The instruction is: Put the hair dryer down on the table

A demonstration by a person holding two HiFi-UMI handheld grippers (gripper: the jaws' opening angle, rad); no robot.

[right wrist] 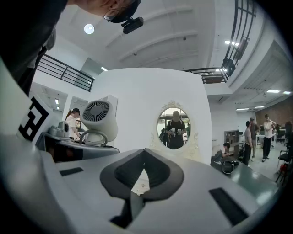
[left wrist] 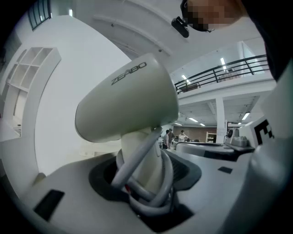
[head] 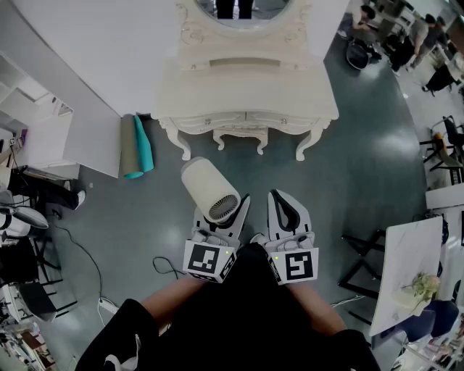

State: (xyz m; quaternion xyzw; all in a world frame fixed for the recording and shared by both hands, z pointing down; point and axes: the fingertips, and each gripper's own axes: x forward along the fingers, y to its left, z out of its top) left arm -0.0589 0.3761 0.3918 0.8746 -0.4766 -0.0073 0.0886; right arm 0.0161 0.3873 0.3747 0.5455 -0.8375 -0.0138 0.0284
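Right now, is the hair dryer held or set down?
Held: left gripper clamps the hair dryer by its handle, short of the table.

Grey floor (head: 377, 167), white partition wall (head: 101, 51), rolled mats (head: 136, 147) beside it, ceiling lights (right wrist: 89, 29).

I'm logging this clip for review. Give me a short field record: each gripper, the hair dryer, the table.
left gripper: shut on the hair dryer's handle
right gripper: shut, nothing between its jaws
hair dryer: cream, upright in the left gripper, over the floor, not yet on the table
cord: grey, looped round the handle
table: white dressing table ahead of both grippers, with an oval mirror
task state: hair dryer not put down
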